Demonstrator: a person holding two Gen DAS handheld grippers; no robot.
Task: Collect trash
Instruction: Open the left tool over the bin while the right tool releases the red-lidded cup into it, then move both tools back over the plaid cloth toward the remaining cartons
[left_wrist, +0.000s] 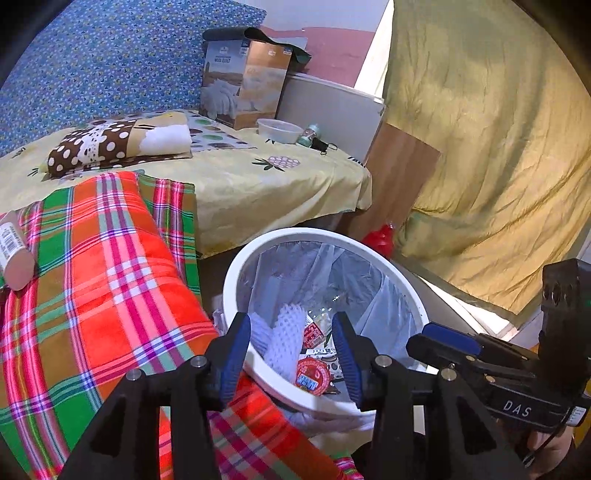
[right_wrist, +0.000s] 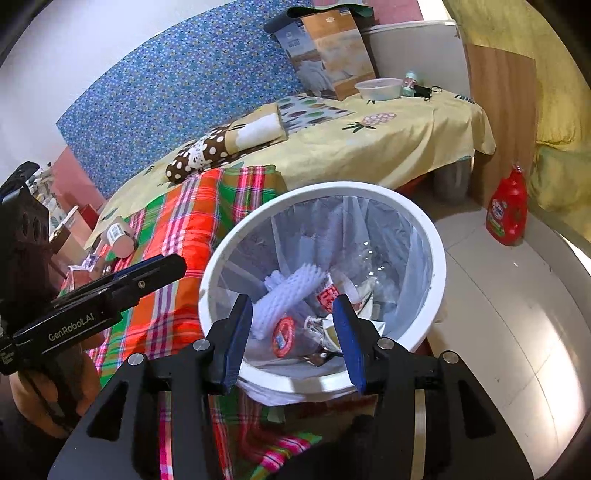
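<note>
So here's where things stand, going left to right. Far left on the plaid blanket (left_wrist: 110, 266) there's a brownish tube with a barcode label (left_wrist: 14, 251) lying loose, and in the right wrist view some small boxy bits sit near it at the blanket's edge — looks like trash nobody's picked up yet. Next over, the left gripper (left_wrist: 291, 354) hangs above the near rim of the white bin (left_wrist: 236, 266), jaws apart, nothing between them. The bin sits on the floor just beside the bed, lined with a clear bag, and it's already got stuff in it: white foam netting (right_wrist: 284, 291), a round red lid (right_wrist: 282, 338), some crumpled wrappers. The right gripper (right_wrist: 293, 332) is over the bin too, jaws apart and empty. Further right, a red detergent bottle (right_wrist: 508, 210) stands on the floor, probably not trash. Up on the bed's far end there's a clear plastic bowl (right_wrist: 378, 88) — maybe. I'd call it partway done: drop finished, blanket leftovers still to go.
</note>
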